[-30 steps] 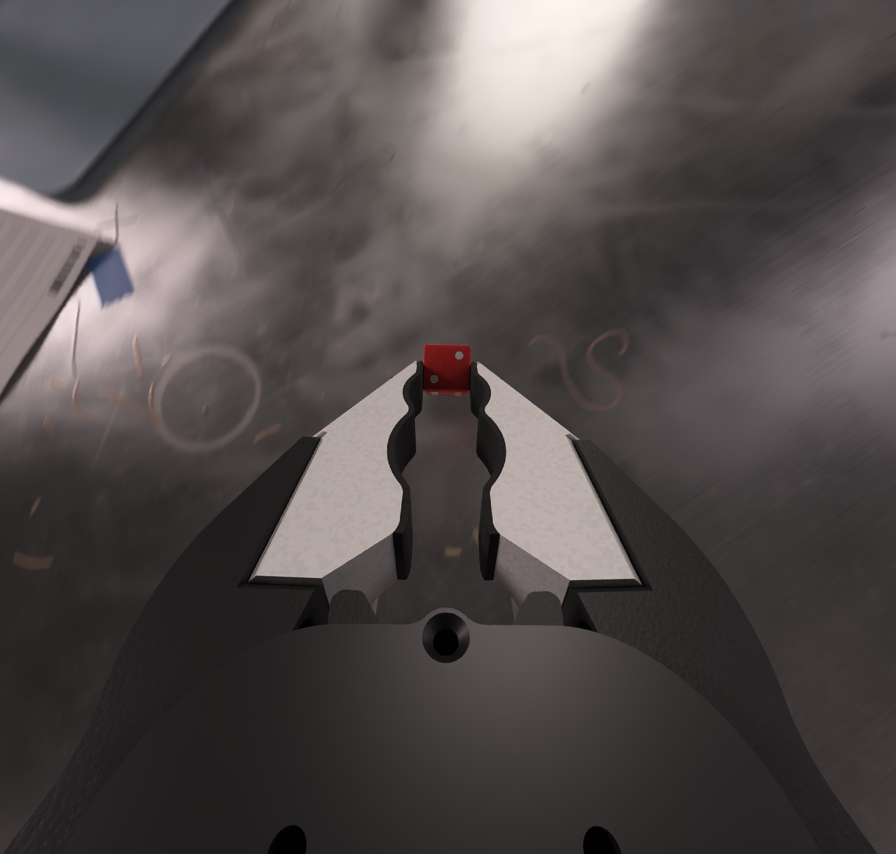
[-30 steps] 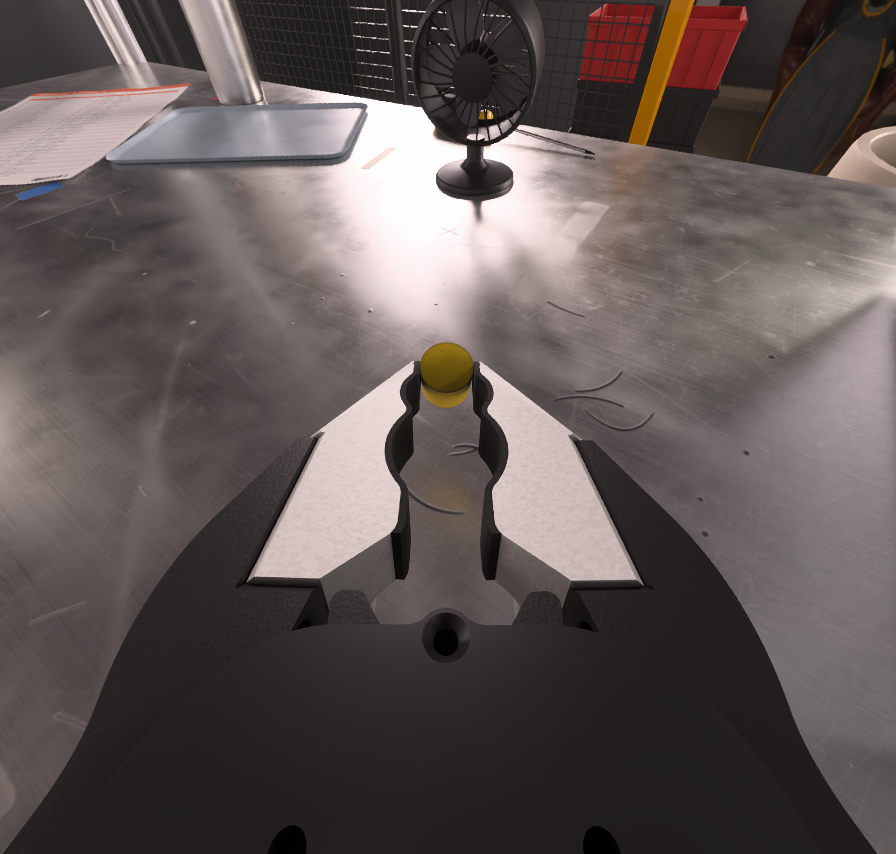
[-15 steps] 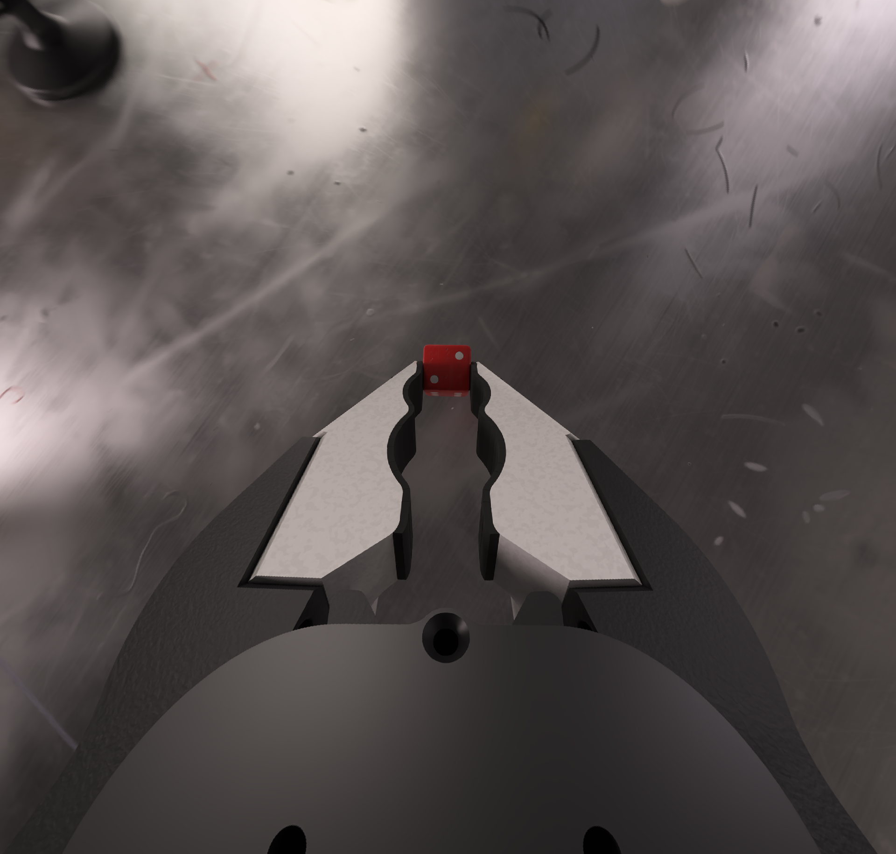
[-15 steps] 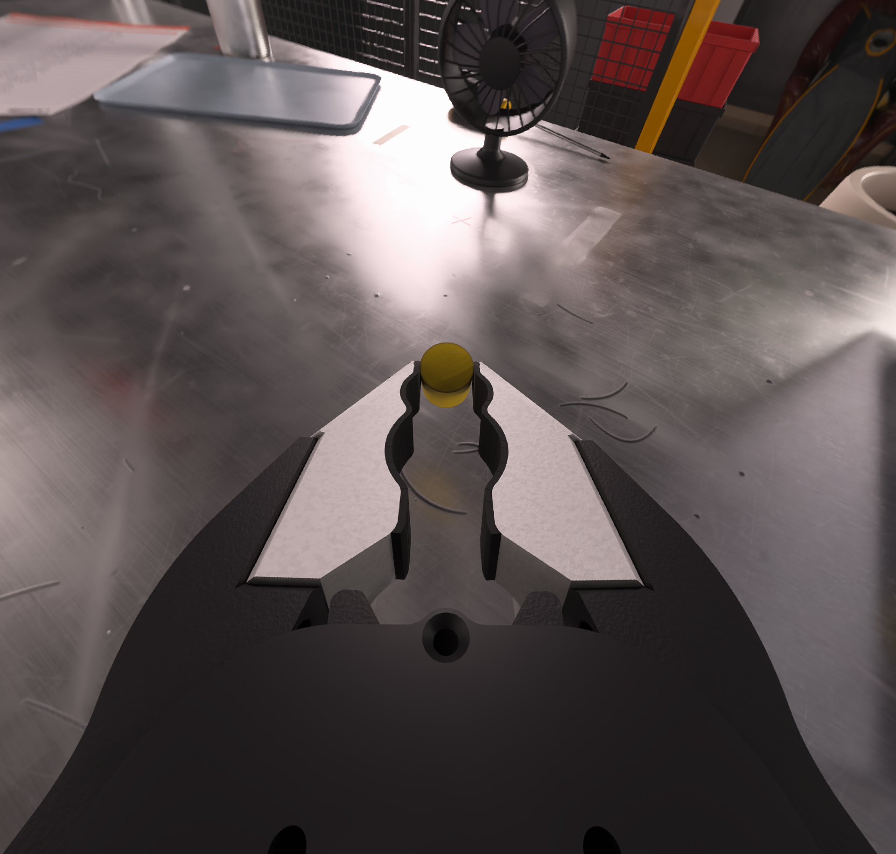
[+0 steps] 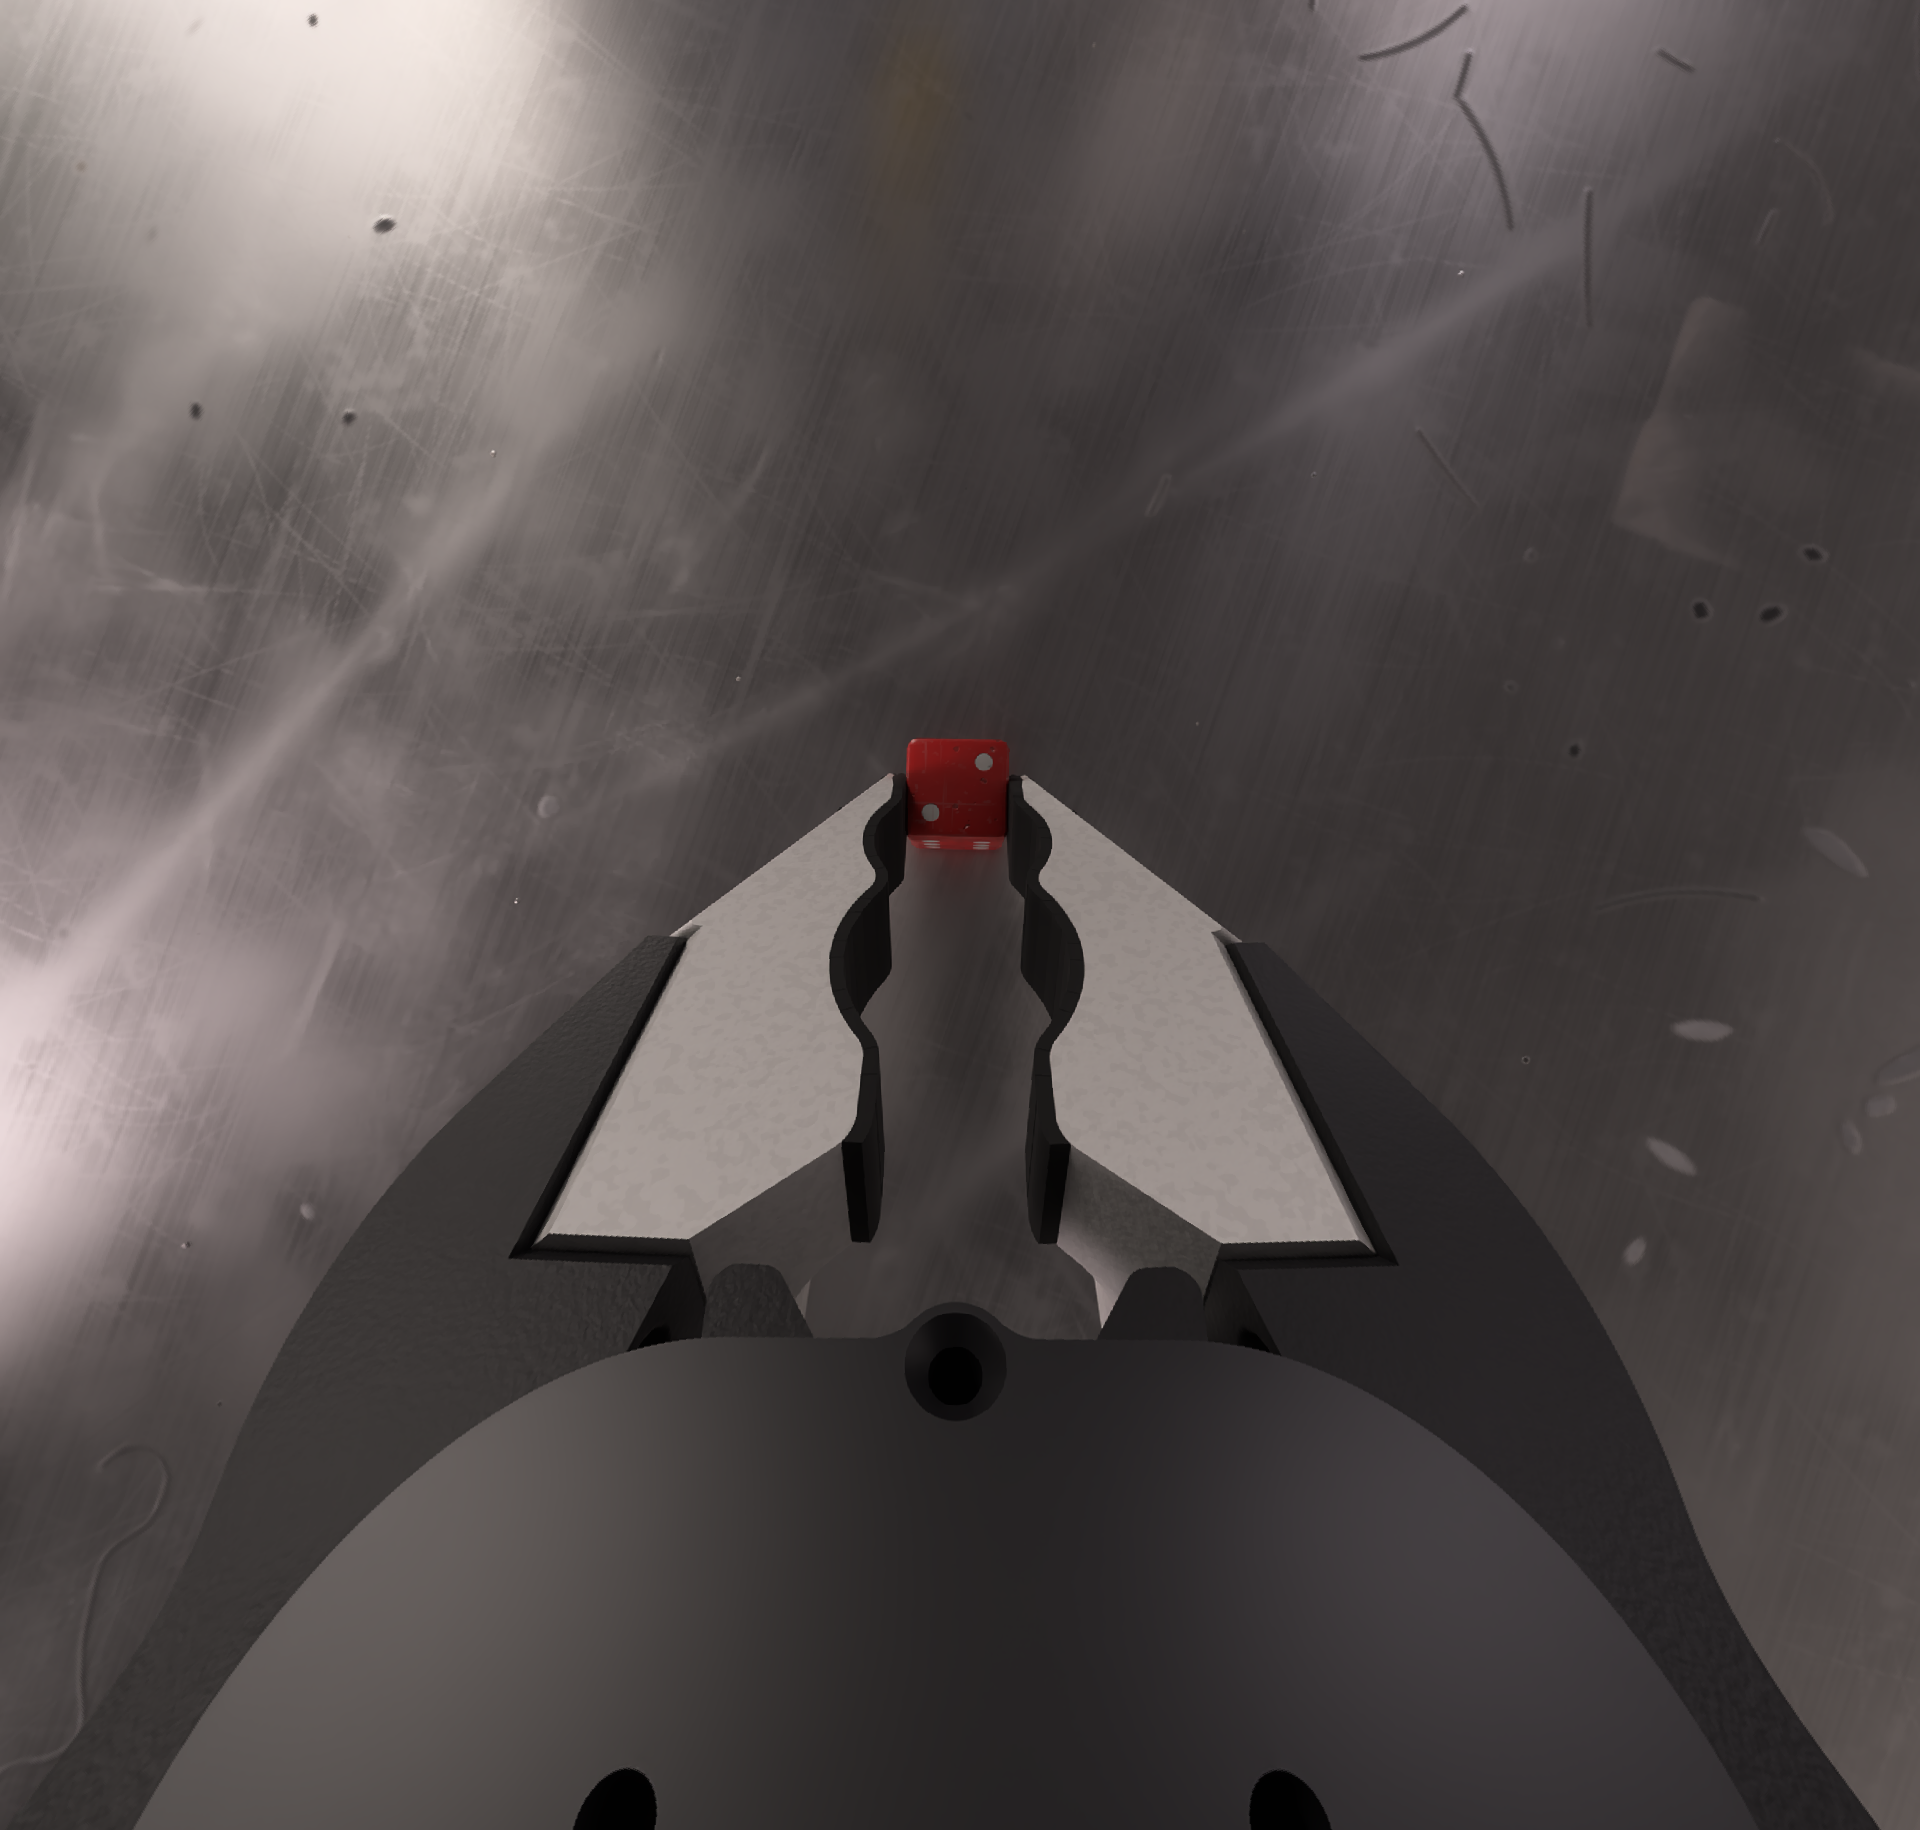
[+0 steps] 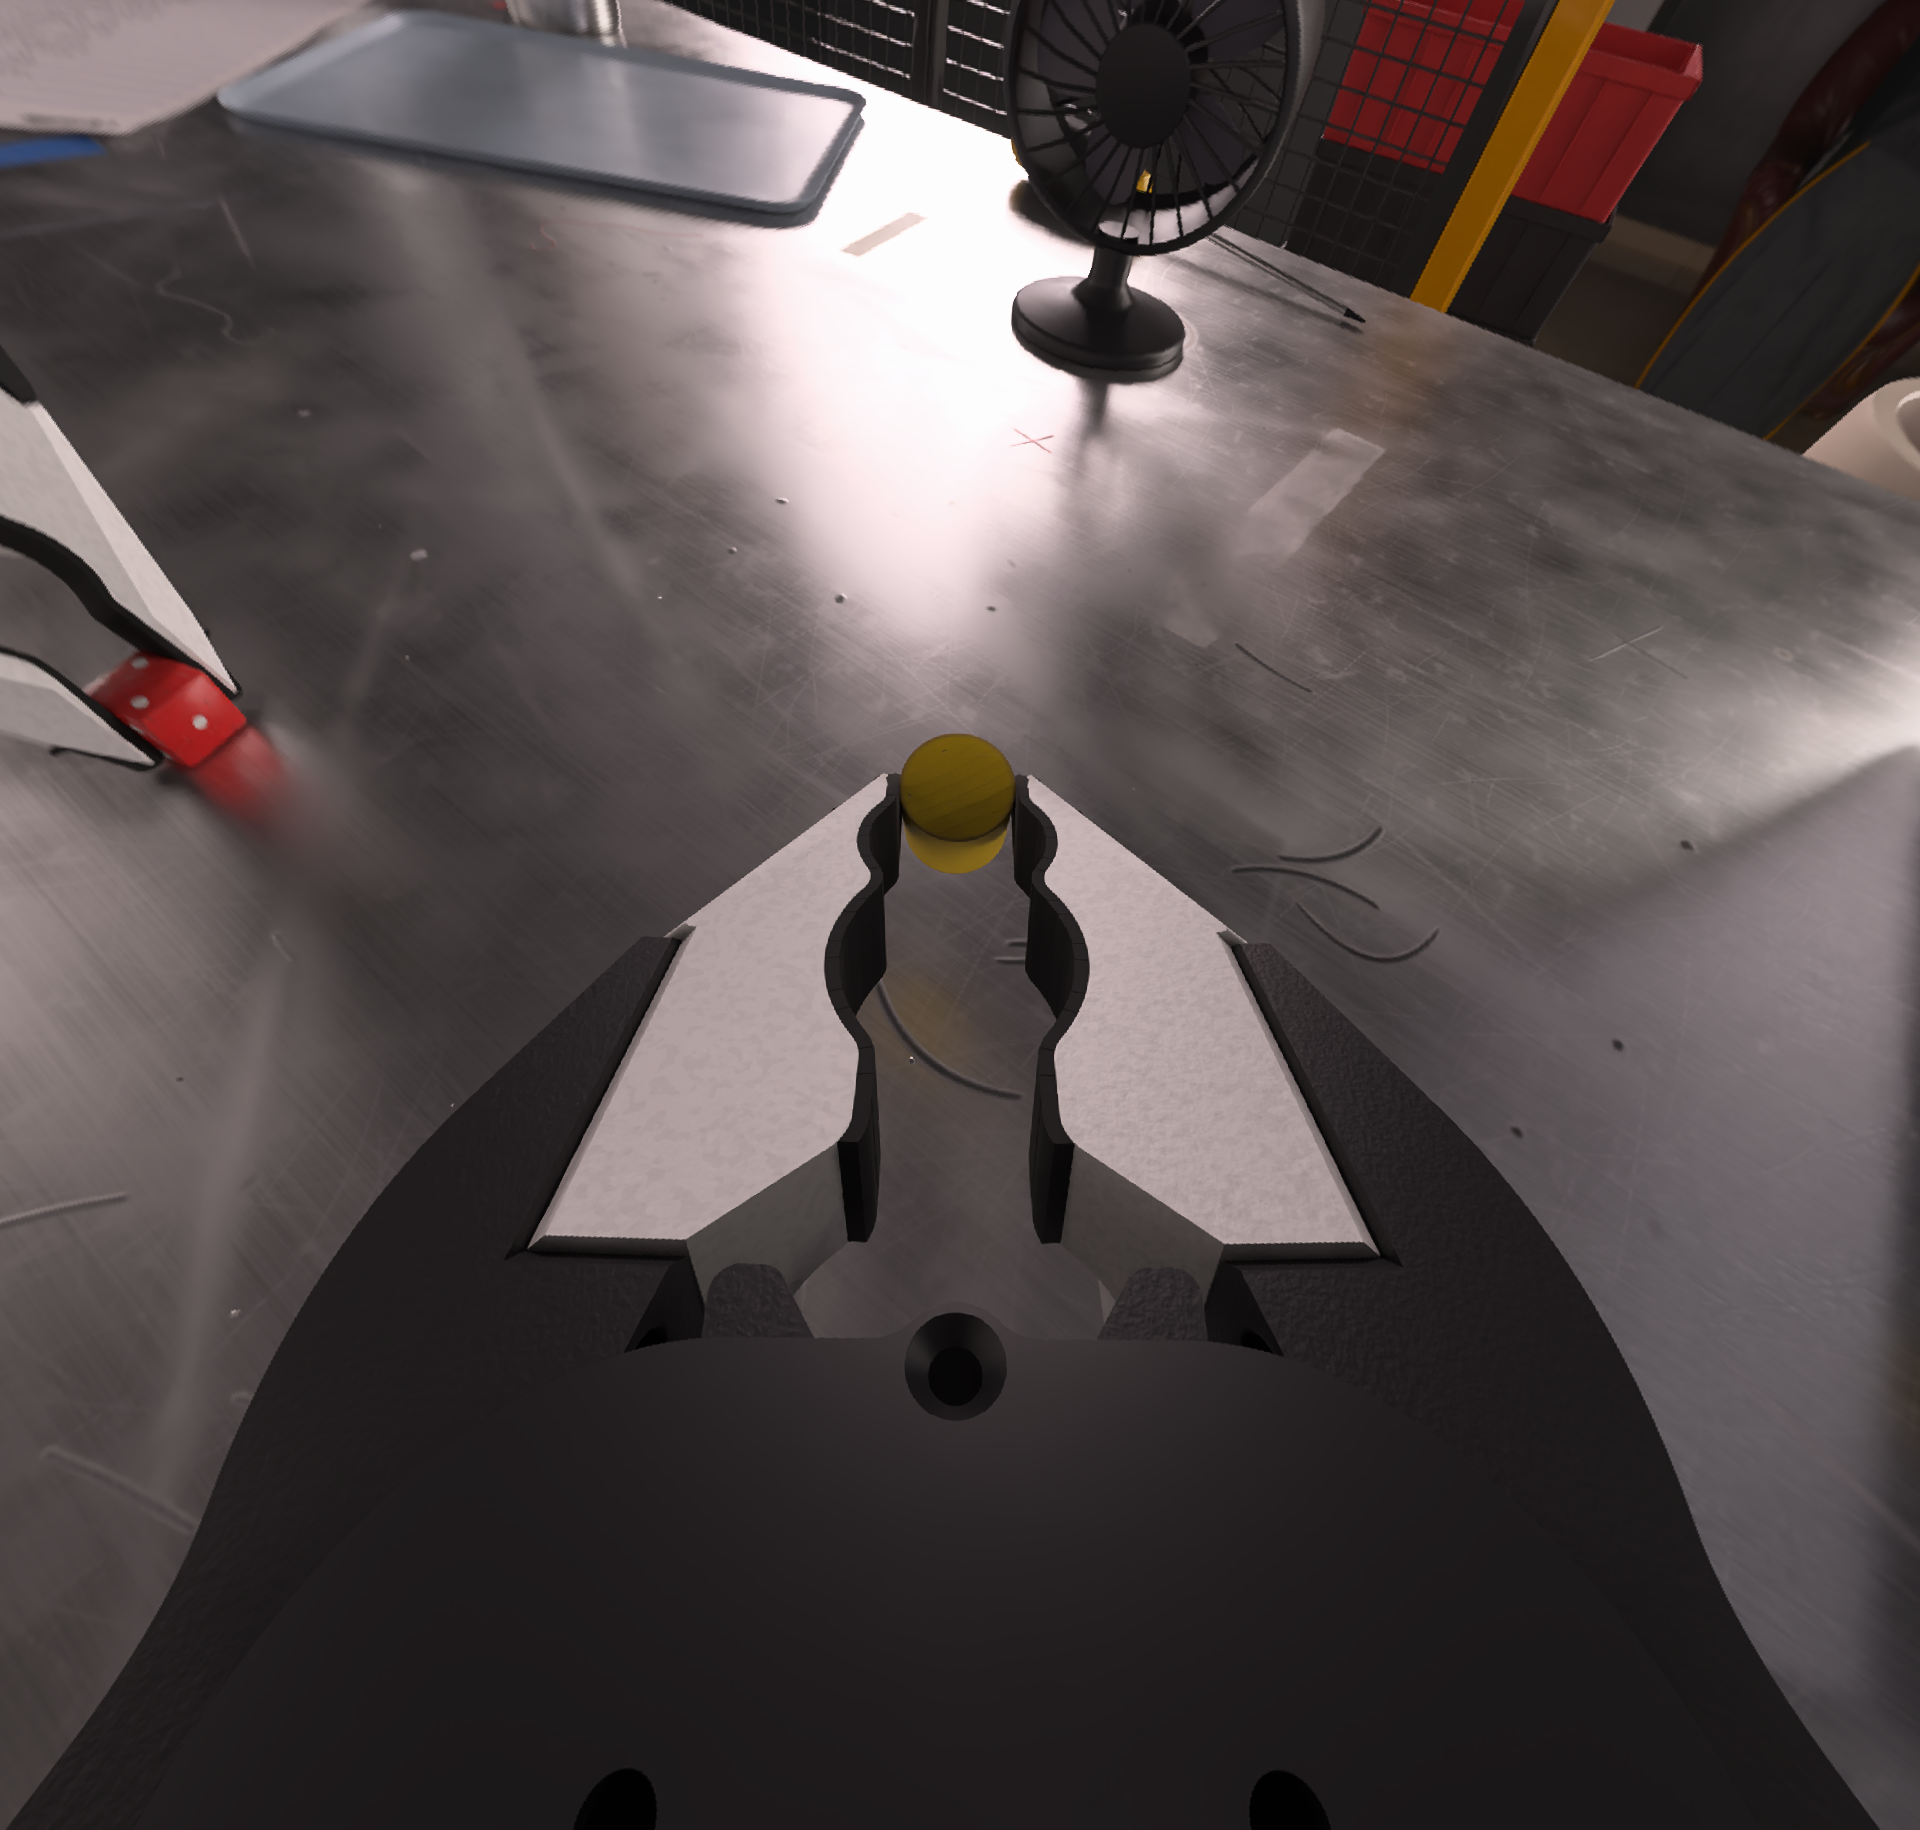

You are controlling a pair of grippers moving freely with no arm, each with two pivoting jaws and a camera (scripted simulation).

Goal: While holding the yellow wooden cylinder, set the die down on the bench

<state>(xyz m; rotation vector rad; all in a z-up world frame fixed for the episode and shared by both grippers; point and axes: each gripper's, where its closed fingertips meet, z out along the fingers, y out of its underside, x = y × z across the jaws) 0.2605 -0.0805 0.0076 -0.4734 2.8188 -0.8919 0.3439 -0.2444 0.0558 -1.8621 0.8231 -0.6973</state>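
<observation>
Since half a second ago the left gripper (image 5: 958,791) has come down close to the bench (image 5: 416,533); the die's red reflection now sits directly under the die (image 5: 957,786), so contact looks made or imminent, though I cannot confirm touching. In the right wrist view the die (image 6: 171,722) appears at far left, low against the steel. The left fingers (image 5: 727,1032) are narrowly parted, pinching the die at their tips. The right gripper (image 6: 956,804) clamps the yellow wooden cylinder (image 6: 956,793) likewise, held above the bench. Release remains outstanding.
</observation>
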